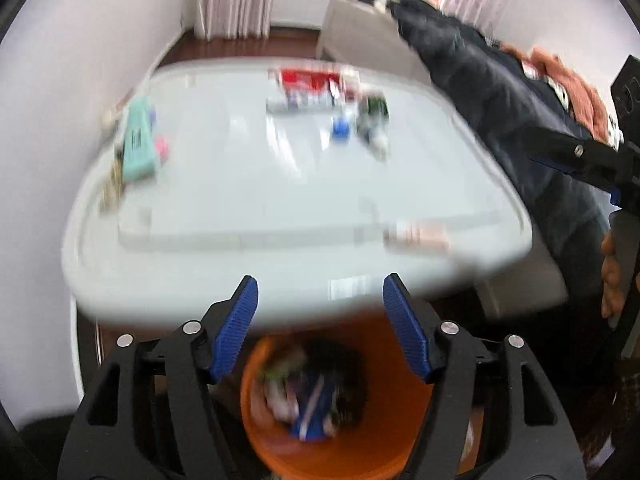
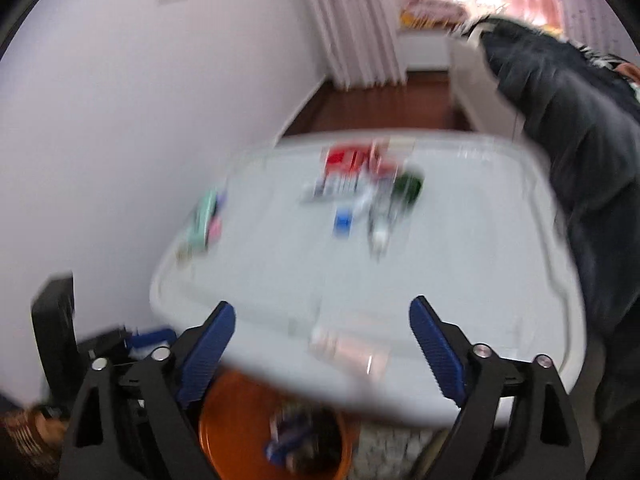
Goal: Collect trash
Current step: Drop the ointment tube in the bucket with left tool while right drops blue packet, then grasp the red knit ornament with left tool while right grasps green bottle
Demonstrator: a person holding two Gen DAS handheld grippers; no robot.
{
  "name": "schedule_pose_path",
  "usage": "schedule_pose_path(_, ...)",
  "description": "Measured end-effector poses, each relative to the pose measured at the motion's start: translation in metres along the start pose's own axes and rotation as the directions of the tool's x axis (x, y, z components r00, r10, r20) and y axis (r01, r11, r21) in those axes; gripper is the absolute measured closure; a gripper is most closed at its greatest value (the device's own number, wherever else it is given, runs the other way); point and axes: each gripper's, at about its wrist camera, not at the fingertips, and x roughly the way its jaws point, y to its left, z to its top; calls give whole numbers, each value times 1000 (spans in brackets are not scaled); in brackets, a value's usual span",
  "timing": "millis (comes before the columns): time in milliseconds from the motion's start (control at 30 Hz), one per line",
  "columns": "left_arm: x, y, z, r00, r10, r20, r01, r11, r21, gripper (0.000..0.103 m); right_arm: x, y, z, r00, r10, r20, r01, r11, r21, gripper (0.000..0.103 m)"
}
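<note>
Both the left gripper and right gripper have black frames, ribbed blue pads, silver screws.

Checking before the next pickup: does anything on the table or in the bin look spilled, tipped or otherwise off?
Nothing clearly spilled, though both views are blurred. A dark green bottle seems to lie on its side on the white table, beside a small blue item and red-and-white packaging. The orange bin below the table edge holds trash.

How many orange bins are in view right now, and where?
1. The orange bin sits on the floor below the near edge of the white table, trash already inside. Others may be out of view.
</note>
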Motion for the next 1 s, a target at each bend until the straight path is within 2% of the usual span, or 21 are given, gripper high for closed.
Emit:
schedule_pose_path(133,20,-5,55,998,15,63,-16,1000,15,35,4,-25,38,996,-41,80,36,998,60,12)
schedule_pose_path(233,52,-6,104,997,6,74,-7,1000,15,35,13,-44,39,991,-61,117,49,994,103,12)
schedule_pose_path(300,80,-7,139,998,-4,61,4,1000,-10,32,15,-60,33,990,-85,114,71,989,126,12)
schedule_pose_path(367,110,-8,169,999,-10,44,12,999,-39,30,25,-75,32,989,-129,71,116,980,160,12)
schedule_pose_path(467,159,-15,209,1000,7,1,-7,998,-68,28,30,-89,33,991,-121,48,110,974,201,12)
schedule_pose_path(600,220,-25,240,993,115,-31,-117,991,-64,28,29,-96,36,993,-112,49,98,970,222,12)
schedule_pose_path(733,258,-25,254,969,243,-45,-244,969,-41,28,23,-91,37,986,-156,64,143,975,171,12)
schedule_pose_path(767,261,-22,254,967,250,-40,-252,967,-50,33,23,-90,37,985,-159,63,147,976,160,12)
schedule_pose_path(833,267,-12,252,972,226,-63,-230,970,-74,92,23,-89,37,984,-166,62,156,977,142,12)
schedule_pose_path(900,260,-2,246,976,211,-47,-214,972,-98,94,22,-90,37,982,-176,62,166,976,137,12)
schedule_pose_path(1000,228,2,239,978,205,36,-202,977,-73,94,21,-97,37,983,-170,65,158,974,165,11)
